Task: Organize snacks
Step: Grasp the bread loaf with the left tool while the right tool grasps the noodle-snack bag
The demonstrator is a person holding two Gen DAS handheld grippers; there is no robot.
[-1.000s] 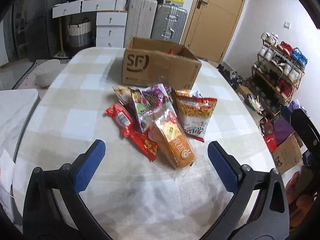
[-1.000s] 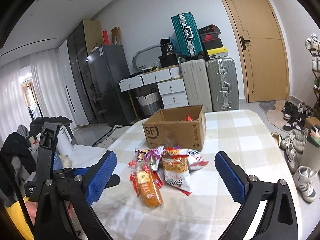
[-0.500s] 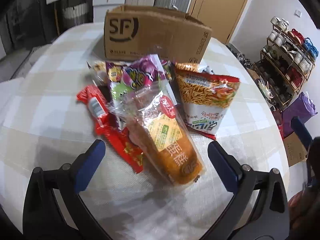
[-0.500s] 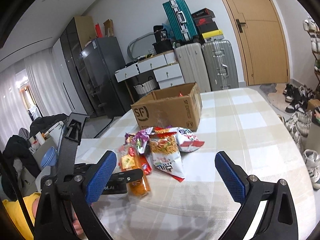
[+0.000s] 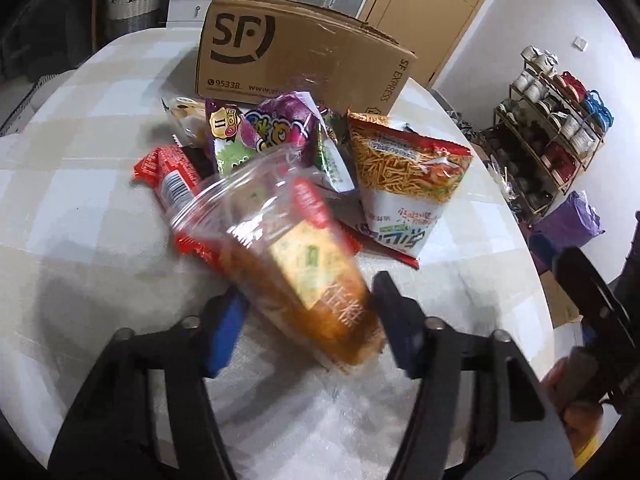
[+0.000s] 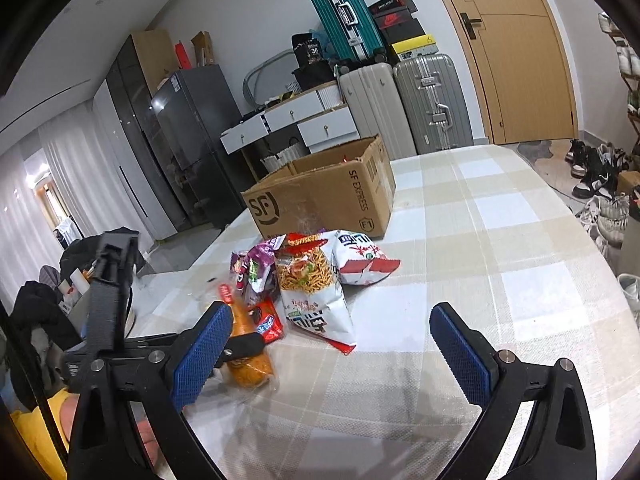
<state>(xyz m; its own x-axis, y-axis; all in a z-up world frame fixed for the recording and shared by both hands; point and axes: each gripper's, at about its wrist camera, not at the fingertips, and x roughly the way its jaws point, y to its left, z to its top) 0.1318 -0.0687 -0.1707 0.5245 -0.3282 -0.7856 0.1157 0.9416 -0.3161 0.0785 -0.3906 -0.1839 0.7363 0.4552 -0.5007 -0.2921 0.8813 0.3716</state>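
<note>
1. While the left gripper (image 5: 306,326) had just been closing, its jaws came in around the near end of the orange cake packet (image 5: 304,280); blur hid whether the pads (image 5: 224,330) already pressed on the wrapper, so a firm clamp could not be confirmed.
2. Lying toward the near edge of the table (image 6: 500,240), the packet sat at the front of the snack pile, its far clear end overlapping the red wrapper (image 5: 170,178) and the purple bag (image 5: 272,128).
3. Farther toward the table's far edge stood the open cardboard box (image 5: 304,52), touching or just behind the pile; it looked like the likely destination.
4. With its jaws wide apart and nothing between them, the right gripper (image 6: 332,356) hovered over the table's near edge, beside the noodle bag (image 6: 310,288).
5. Risk, as a judgement: the slick film could slip from a light pinch, because only the packet's end sat between the pads.
6. A hard squeeze might crush the soft cake inside.
7. Lifting could also drag the overlapped red wrapper or purple bag along and scatter the pile.
</note>
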